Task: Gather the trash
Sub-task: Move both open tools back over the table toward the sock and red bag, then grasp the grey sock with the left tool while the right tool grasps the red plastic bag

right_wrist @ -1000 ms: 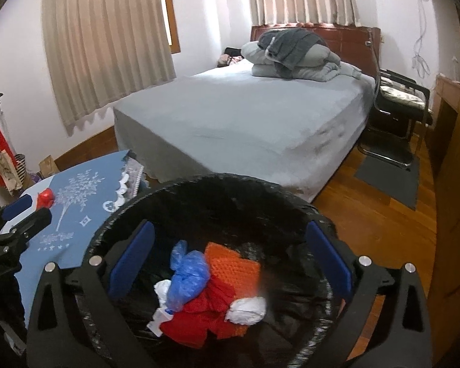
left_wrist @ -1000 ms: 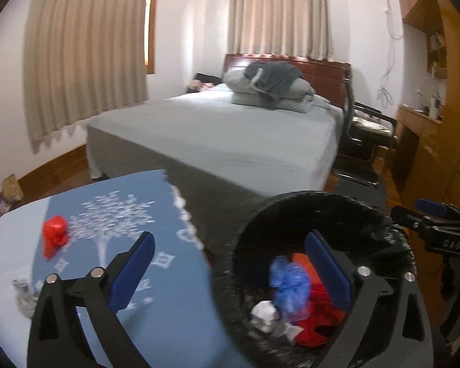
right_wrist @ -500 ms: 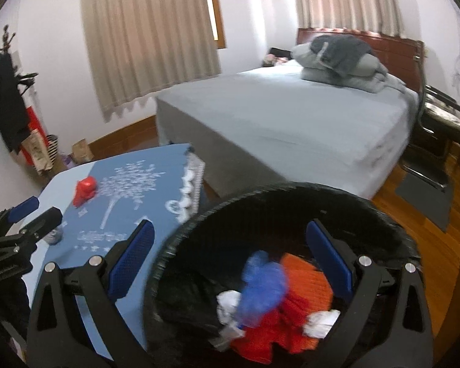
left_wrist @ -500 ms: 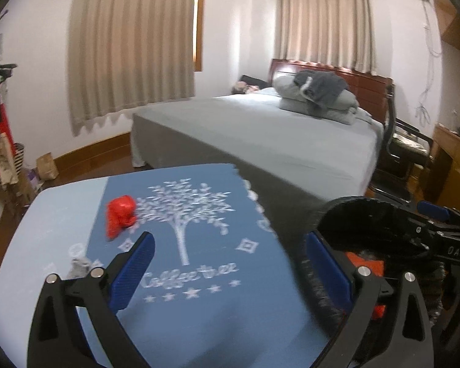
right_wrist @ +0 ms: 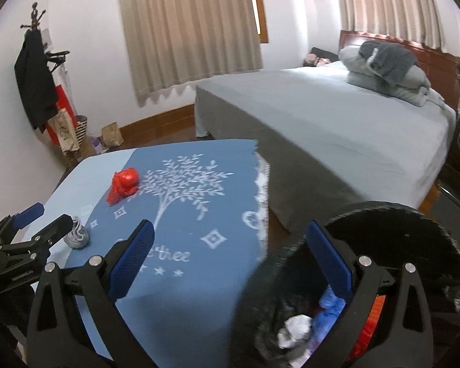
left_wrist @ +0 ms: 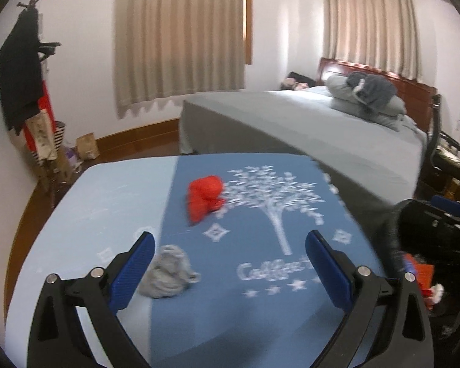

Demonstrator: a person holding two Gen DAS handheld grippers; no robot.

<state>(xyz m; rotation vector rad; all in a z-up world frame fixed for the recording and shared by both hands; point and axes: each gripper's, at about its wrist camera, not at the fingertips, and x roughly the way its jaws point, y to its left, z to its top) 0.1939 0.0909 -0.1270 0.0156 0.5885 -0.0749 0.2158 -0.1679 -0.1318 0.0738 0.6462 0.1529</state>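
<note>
Hovering above worktop point(left_wrist: 113, 190) | left tongs point(left_wrist: 230, 271) wide apart, empty, grey wad point(left_wrist: 167, 273) beside left pad | red wad point(left_wrist: 204, 197) beyond grey wad | right tongs point(right_wrist: 230, 263) spread, empty, over bin point(right_wrist: 414, 245)

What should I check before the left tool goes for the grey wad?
1. Left tool open and empty: ok.
2. Grey wad between its fingers: not ok, it lies beside the left finger.
3. Red wad clear of the grab: ok, farther back on the cloth.
4. Right tool out of the way: ok, open, near the bin.
5. Room left in the bin: cannot tell.
</note>
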